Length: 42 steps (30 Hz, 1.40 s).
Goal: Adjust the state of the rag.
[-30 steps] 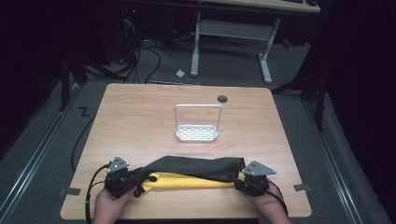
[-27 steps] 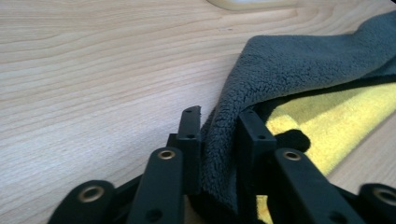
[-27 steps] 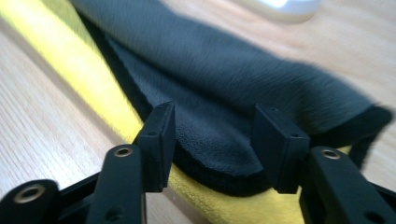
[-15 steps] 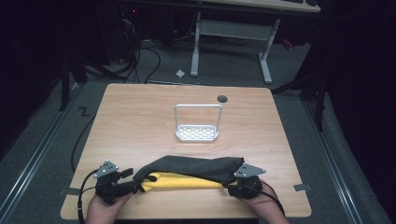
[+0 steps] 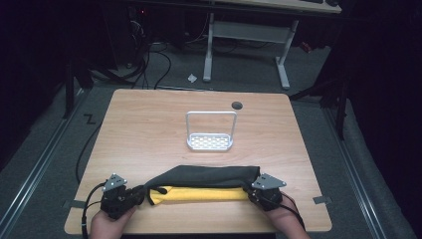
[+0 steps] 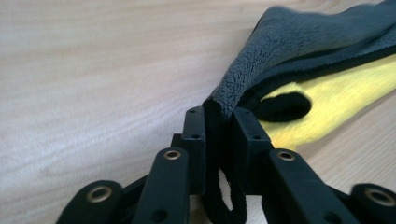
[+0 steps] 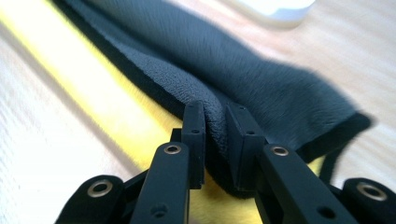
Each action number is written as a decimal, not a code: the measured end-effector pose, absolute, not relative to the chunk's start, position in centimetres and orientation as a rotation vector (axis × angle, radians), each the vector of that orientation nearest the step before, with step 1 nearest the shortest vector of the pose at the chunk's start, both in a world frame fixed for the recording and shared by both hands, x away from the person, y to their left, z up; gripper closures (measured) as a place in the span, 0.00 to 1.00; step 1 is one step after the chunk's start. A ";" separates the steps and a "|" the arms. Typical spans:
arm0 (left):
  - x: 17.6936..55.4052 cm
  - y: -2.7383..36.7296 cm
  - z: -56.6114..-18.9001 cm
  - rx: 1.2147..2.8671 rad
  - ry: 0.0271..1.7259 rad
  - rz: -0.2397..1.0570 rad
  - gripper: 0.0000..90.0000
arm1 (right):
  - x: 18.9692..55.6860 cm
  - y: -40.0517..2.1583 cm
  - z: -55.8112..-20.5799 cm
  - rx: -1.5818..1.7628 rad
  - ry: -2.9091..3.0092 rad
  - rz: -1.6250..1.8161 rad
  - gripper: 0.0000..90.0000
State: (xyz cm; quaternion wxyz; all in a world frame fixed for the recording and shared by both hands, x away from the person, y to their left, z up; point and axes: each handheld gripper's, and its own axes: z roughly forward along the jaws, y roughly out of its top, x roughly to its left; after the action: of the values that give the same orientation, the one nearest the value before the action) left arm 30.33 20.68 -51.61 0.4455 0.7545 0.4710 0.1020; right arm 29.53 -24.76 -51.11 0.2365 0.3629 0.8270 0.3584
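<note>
High view: a grey and yellow folded cloth [image 5: 201,184] lies along the near edge of the wooden table [image 5: 149,124], with the left gripper [image 5: 137,195] at one end and the right gripper [image 5: 249,191] at the other. Both sets of jaws opened half a second ago and have just closed again, each now pinching the cloth's grey top layer. With both ends re-gripped, the cloth looks ready for lifting or folding toward the white rack [image 5: 210,142] beyond.
</note>
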 end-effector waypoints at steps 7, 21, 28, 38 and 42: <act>34.3 19.2 -48.3 1.848 1.086 0.349 0.86 | 31.9 -25.8 -48.7 1.044 2.096 1.032 0.89; 39.8 19.8 -49.9 1.803 1.246 0.346 0.53 | 40.1 -26.8 -49.1 1.237 1.958 0.939 0.63; 36.1 17.6 -51.5 1.893 1.151 0.257 0.72 | 37.1 -27.2 -48.5 1.185 1.975 0.987 0.67; 34.4 16.2 -53.1 2.033 1.117 0.287 0.78 | 34.2 -27.0 -52.9 1.184 2.209 0.874 0.84; 32.8 16.1 -53.0 2.046 1.101 0.271 0.78 | 32.8 -27.2 -52.9 1.188 2.222 0.886 0.84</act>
State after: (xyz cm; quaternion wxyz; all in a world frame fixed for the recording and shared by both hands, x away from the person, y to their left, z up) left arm 32.77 16.09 -53.00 0.3905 0.8052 0.4334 0.1067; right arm 32.84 -27.21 -52.90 0.2333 0.4327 0.8089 0.3227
